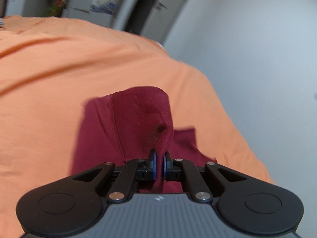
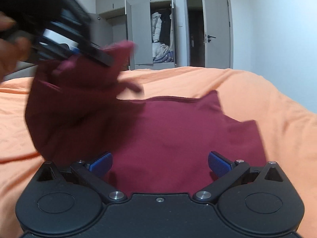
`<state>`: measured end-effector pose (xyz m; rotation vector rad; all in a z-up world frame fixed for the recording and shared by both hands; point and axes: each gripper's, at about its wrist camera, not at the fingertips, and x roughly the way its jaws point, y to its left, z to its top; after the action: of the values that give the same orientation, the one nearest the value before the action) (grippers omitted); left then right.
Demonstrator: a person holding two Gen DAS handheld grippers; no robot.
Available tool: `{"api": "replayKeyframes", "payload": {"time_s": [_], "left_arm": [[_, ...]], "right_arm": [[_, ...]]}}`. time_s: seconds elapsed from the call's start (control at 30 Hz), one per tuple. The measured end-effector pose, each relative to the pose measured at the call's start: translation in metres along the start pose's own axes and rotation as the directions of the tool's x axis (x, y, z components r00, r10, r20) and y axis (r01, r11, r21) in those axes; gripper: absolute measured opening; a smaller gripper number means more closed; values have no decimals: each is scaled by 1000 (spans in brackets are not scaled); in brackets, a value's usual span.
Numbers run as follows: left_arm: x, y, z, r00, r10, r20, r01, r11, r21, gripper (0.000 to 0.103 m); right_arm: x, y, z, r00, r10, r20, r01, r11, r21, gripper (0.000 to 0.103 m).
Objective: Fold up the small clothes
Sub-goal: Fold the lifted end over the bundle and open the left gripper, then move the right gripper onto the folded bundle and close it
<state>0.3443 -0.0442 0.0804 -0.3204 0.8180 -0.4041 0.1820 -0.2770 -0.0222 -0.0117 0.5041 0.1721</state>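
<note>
Blue-padded, the right gripper (image 2: 159, 163) gapes wide over a maroon garment (image 2: 178, 134) on the orange bedsheet (image 2: 267, 103); the left gripper (image 1: 159, 165) pinches its raised fold. No writing is legible.

Bed with orange sheet (image 2: 257, 91) — maroon garment (image 2: 188, 130) lying on it, one side lifted

Dark red garment (image 2: 178, 130), plain knit, spread mostly flat on the orange bed sheet (image 2: 257, 91). Left portion is lifted and bunched, a fold being pinched upward; right edge lies flat.
</note>
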Motion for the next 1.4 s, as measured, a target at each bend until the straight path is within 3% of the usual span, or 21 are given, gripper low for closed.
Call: {"api": "replayKeyframes", "payload": {"time_s": [0.2, 0.37, 0.47, 0.6, 0.7, 0.8, 0.83, 0.9, 1.07, 1.23, 1.3, 1.4], "left_arm": [[56, -49, -35, 993, -18, -118, 28, 996, 80, 5], [68, -70, -55, 990, 70, -123, -44, 978, 203, 6], [64, -70, -53, 990, 55, -129, -30, 982, 188, 11], [55, -63, -46, 992, -25, -125, 42, 990, 137, 52], [44, -60, -45, 994, -44, -101, 57, 989, 133, 58], [28, -55, -44, 997, -47, -59, 54, 991, 122, 81], [22, -54, -44, 999, -34, -31, 38, 992, 123, 92], [9, -48, -43, 999, 22, 37, -26, 992, 123, 103], [-11, -19, -39, 973, 186, 133, -196, 978, 69, 102], [-17, 32, -43, 943, 311, 120, -306, 950, -56, 102], [-15, 51, -50, 936, 339, 92, -331, 939, -91, 102], [-13, 68, -63, 947, 311, 79, -299, 945, -136, 102]], "right_arm": [[-32, -21, -22, 999, -52, 0, 52, 999, -10, 103], [-35, -31, -35, 996, -80, -51, 81, 996, 27, 103], [-37, -32, -39, 996, -75, -52, 77, 996, 38, 103], [-37, -30, -42, 996, -75, -54, 76, 997, 24, 103], [-37, -28, -44, 995, -78, -56, 79, 997, 17, 103], [-32, -32, -40, 995, -76, -56, 77, 997, 18, 103], [-33, -31, -40, 996, -76, -55, 77, 997, 20, 103], [-34, -32, -40, 996, -76, -50, 77, 997, 26, 103], [-41, -36, -38, 999, -43, -31, 45, 997, 58, 103], [-51, -35, -27, 996, 87, 16, -88, 988, 130, 103], [-51, -34, -20, 988, 153, 31, -156, 973, 170, 103], [-46, -34, -10, 967, 248, 51, -253, 935, 247, 103]]}}
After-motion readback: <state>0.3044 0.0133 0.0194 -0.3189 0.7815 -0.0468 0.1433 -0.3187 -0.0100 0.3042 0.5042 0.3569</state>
